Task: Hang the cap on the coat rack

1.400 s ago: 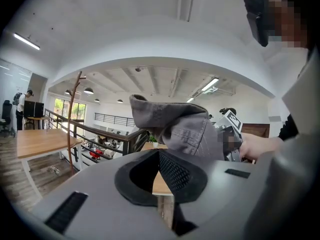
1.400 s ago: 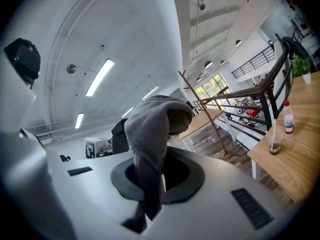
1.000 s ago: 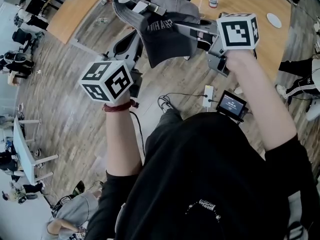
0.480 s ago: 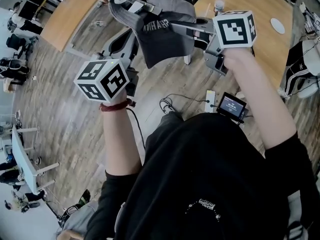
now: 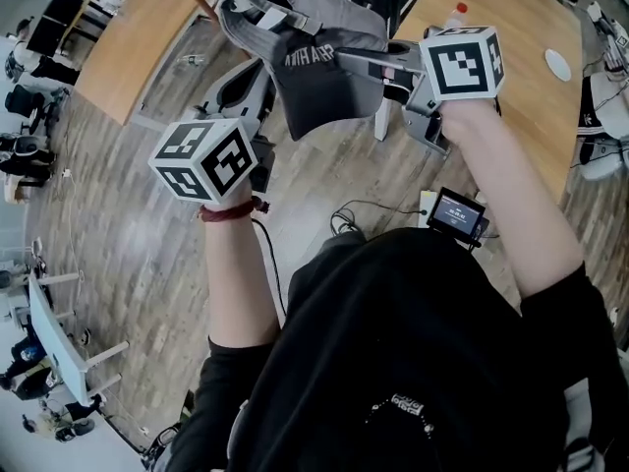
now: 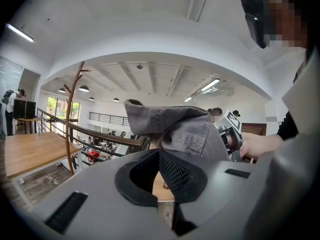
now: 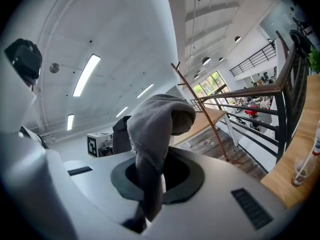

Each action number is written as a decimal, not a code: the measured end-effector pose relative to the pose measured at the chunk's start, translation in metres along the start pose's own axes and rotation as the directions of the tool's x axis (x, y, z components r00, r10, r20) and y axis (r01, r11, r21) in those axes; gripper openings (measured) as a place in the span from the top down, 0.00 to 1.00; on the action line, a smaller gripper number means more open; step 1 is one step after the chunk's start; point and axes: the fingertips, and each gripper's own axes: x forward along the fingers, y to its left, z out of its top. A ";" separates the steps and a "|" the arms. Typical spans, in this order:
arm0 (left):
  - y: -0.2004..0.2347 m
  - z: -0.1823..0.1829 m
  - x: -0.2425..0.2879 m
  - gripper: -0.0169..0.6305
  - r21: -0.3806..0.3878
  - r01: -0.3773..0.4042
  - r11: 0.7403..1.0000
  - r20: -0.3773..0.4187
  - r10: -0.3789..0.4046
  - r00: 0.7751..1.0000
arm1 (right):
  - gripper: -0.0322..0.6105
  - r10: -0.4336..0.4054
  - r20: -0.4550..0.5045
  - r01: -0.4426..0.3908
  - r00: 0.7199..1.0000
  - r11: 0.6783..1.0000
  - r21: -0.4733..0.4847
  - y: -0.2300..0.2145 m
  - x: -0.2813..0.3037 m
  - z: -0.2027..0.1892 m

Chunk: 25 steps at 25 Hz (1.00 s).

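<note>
Right tongs (image 7: pixel 148 181) are clamped on a fold of the grey cap (image 5: pixel 324 72). In the right gripper view the fabric runs down through the closed jaws.

Left tongs (image 6: pixel 156 153) are closed too, pinching the cap's edge right at the tips. The pads meet there, with a wedge-shaped gap lower down between them.

- **Cap:** it's held up in the air between both tongs, out in front of the person and above the wood floor (image 5: pixel 147 264). In the head view the left tongs have the far-left rim. The right tongs come in from the right, next to the white lettering. The rest of the cap sags down between them.
- **Coat rack (image 6: pixel 70 124):** a thin brown wooden pole with short upturned branches. In the left gripper view it stands left of the cap and well apart from it. In the right gripper view it slants up behind the cap. The cap isn't touching it and isn't hung yet.
- **Around it:** a wooden bench (image 6: pixel 30 151) sits just beside the rack's foot, with a black railing (image 7: pixel 250 91) behind. On a second bench (image 5: pixel 511 28) to the right there's a bottle (image 5: pixel 455 13).
- **Floor:** a small lit screen (image 5: pixel 457 212) lies on it below the right forearm.
</note>
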 end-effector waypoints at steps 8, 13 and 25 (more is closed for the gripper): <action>-0.002 -0.001 0.002 0.97 -0.014 0.037 0.999 -0.011 -0.037 0.999 | 0.91 -0.027 -0.002 0.027 1.000 0.999 0.018 0.002 0.000 0.000; 0.000 0.001 0.005 0.97 -0.029 0.053 0.998 0.004 -0.053 0.999 | 0.91 -0.038 -0.007 0.038 0.999 0.999 0.017 0.003 0.000 0.002; 0.000 -0.006 0.010 0.97 -0.046 0.072 0.996 -0.015 -0.072 0.997 | 0.91 -0.050 -0.022 0.051 0.998 0.998 0.022 -0.002 0.000 0.001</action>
